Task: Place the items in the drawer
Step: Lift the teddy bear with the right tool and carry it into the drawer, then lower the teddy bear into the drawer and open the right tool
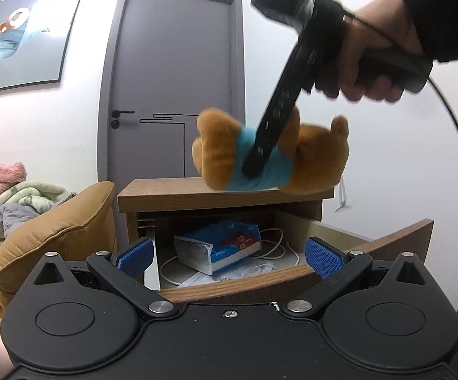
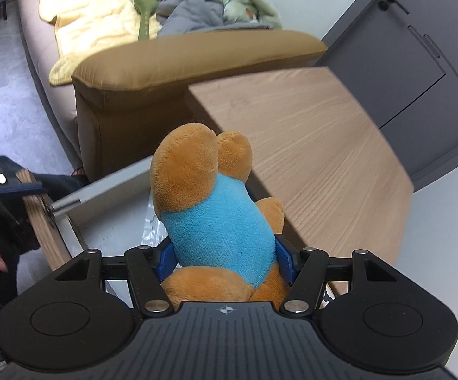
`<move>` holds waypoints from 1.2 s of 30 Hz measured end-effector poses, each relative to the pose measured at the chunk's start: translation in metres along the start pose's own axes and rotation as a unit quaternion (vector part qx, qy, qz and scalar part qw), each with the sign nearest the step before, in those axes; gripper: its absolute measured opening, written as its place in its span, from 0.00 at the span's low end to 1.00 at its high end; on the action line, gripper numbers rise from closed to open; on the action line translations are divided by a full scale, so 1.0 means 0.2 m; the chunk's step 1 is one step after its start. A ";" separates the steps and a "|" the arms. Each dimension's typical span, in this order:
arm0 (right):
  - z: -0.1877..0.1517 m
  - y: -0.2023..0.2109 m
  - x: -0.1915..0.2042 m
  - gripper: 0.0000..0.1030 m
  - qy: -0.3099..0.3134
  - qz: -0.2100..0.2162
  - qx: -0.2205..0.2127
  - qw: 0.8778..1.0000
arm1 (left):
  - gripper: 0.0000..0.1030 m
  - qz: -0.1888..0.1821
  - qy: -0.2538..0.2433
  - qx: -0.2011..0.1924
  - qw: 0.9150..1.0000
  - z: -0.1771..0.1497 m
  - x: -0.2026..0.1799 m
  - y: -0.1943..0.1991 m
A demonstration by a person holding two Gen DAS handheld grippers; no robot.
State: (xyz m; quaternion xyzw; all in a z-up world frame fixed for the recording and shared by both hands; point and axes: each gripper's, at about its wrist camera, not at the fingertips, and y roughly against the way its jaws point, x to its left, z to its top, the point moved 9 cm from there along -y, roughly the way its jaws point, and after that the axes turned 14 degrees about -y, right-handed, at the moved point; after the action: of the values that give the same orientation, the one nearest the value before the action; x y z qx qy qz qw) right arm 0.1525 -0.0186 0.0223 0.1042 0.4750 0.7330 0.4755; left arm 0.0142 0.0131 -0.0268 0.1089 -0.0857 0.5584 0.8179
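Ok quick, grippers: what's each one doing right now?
Left gripper: open, holding nothing, fingers straddling the drawer front.
Right gripper: shut on the plush bear, held above the open drawer.

Two cameras, one on each of my grippers.
Left faces the open drawer (image 1: 292, 277) closely; right looks down; both show the plush bear (image 2: 216, 218).

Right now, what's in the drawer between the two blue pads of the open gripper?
In the left wrist view, a tissue pack and a white cable show between the left gripper's pads, inside the drawer.
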 end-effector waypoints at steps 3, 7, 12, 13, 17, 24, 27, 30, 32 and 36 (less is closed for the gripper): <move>-0.06 -0.11 0.00 0.64 -0.004 0.005 0.013 1.000 | 0.98 -0.017 0.007 0.003 1.000 -0.01 0.00 0.01; -0.11 -0.22 -0.01 0.64 -0.005 0.019 0.027 0.999 | 0.98 -0.027 0.015 0.004 1.000 -0.02 0.01 0.03; -0.16 -0.36 0.00 0.64 -0.002 0.045 0.039 0.998 | 0.98 -0.027 0.028 0.006 0.999 -0.03 0.03 0.03; -0.16 -0.38 0.00 0.64 0.000 0.049 0.041 0.998 | 0.98 -0.026 0.028 0.007 0.999 -0.03 0.03 0.03; -0.21 -0.48 0.02 0.64 0.007 0.061 0.055 0.997 | 0.98 -0.029 0.028 0.010 0.999 -0.03 0.02 0.02; -0.27 -0.60 0.07 0.65 0.023 0.080 0.081 0.993 | 0.98 -0.035 0.022 0.012 0.999 -0.03 0.00 0.02; -0.28 -0.62 0.08 0.67 0.030 0.085 0.089 0.992 | 0.98 -0.037 0.022 0.014 0.999 -0.03 -0.01 0.01; -0.29 -0.64 0.09 0.68 0.033 0.089 0.095 0.991 | 0.98 -0.036 0.022 0.016 0.999 -0.04 -0.01 0.01; -0.29 -0.64 0.10 0.70 0.034 0.090 0.097 0.991 | 0.98 -0.036 0.023 0.017 0.999 -0.04 0.00 0.00; -0.29 -0.63 0.09 0.72 0.033 0.085 0.095 0.991 | 0.98 -0.034 0.027 0.019 0.999 -0.04 0.01 -0.01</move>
State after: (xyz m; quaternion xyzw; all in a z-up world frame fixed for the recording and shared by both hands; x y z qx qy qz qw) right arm 0.1833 -0.0268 -0.1127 0.1646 0.5469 0.7255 0.3839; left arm 0.0161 0.0170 -0.0337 0.1121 -0.0493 0.5342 0.8365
